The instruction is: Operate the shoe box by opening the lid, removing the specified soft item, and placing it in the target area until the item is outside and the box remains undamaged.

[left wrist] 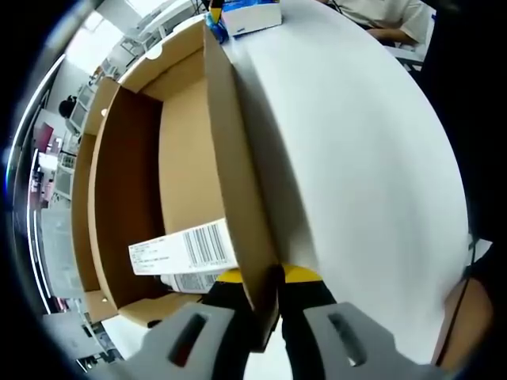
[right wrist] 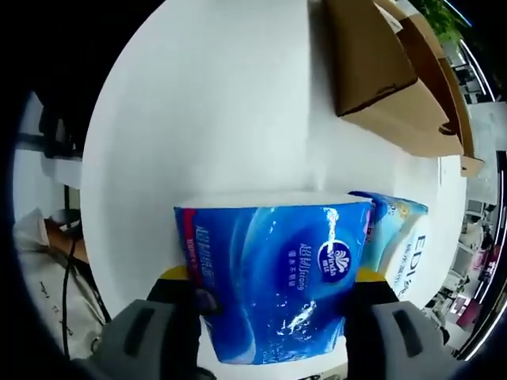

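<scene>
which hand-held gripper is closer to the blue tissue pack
Right. The right hand-held gripper is shut on the blue tissue pack; the left hand-held gripper clamps the shoe box wall instead.

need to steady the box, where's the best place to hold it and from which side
Grip the thin upright side wall over its top edge, one jaw inside, one outside, as the left hand-held gripper does. The wall is flat and narrow enough for the jaws; the open box leaves the inside reachable.
</scene>
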Demonstrator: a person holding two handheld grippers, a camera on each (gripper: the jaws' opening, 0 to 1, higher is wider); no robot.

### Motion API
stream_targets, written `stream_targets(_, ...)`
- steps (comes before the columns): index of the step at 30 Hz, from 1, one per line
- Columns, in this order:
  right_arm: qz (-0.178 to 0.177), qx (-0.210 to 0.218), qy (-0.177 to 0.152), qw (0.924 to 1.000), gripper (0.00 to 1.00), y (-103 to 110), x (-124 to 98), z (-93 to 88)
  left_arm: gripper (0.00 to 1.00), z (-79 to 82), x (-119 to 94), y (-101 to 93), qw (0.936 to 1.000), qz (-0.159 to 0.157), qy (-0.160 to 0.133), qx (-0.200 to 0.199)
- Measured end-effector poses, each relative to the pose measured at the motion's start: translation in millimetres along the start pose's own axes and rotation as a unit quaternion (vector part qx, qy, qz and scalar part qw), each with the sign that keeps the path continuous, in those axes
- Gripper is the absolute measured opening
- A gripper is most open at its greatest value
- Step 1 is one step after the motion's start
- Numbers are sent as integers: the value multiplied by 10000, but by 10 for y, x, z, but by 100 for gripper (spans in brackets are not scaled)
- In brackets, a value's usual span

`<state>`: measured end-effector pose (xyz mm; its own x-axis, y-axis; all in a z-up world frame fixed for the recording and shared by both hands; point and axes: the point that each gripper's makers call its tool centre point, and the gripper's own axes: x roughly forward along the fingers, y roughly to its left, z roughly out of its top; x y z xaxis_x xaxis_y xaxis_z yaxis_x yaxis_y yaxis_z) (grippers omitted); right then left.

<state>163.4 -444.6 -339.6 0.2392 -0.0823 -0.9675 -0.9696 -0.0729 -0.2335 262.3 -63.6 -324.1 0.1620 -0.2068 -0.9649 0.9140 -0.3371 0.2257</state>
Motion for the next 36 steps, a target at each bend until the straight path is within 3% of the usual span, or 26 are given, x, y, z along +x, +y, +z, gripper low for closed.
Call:
stream_targets(20,-53,125,-272,9995,63,-49,-238,16,9,-2,-1,-10,10000,10,1,44)
stream_targets(36,-77,470,-305,9984,61,-79,-219,18,9,-7,-1,-7,10000,13,1,38)
